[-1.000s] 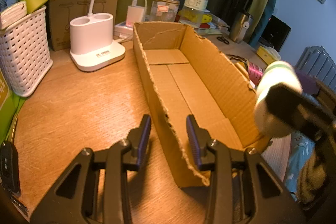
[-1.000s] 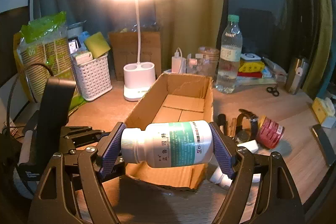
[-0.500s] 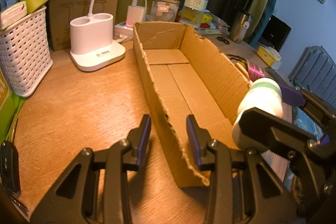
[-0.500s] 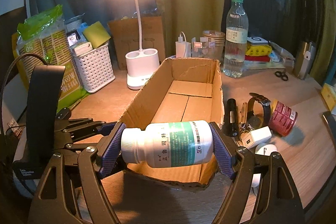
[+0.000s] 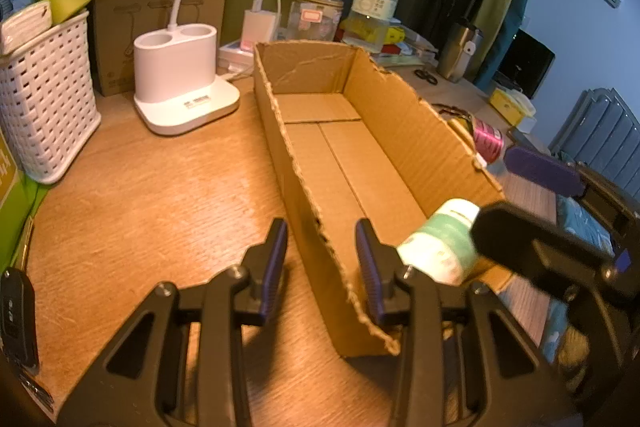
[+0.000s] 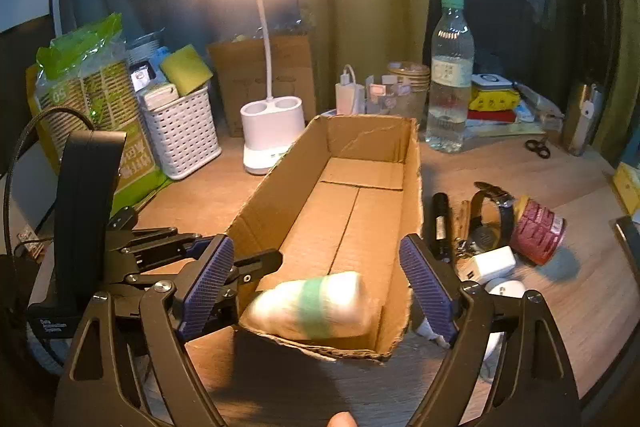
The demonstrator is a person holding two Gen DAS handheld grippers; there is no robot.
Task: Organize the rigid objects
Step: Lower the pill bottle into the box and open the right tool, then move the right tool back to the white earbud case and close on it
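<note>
A long open cardboard box (image 6: pixel 372 151) lies on the wooden desk; it also shows in the left wrist view (image 5: pixel 304 67). A white pill bottle with a green label (image 6: pixel 312 305) lies blurred inside the box's near end, free of the jaws; the left wrist view shows it too (image 5: pixel 440 247). My right gripper (image 6: pixel 316 277) is open wide over that end. My left gripper (image 5: pixel 322 259) straddles the box's left wall near its front corner, with a gap either side of the cardboard.
Right of the box lie a black flashlight (image 6: pixel 440 223), a watch (image 6: pixel 492 211), a white charger (image 6: pixel 492 263) and a red tape roll (image 6: pixel 540 231). A lamp base (image 5: pixel 180 83), white basket (image 5: pixel 44 95) and water bottle (image 6: pixel 448 79) stand behind. A car key (image 5: pixel 16 311) lies left.
My right gripper came down over the box's near end and opened. The pill bottle left its jaws and dropped into the box. My left gripper has not moved.
</note>
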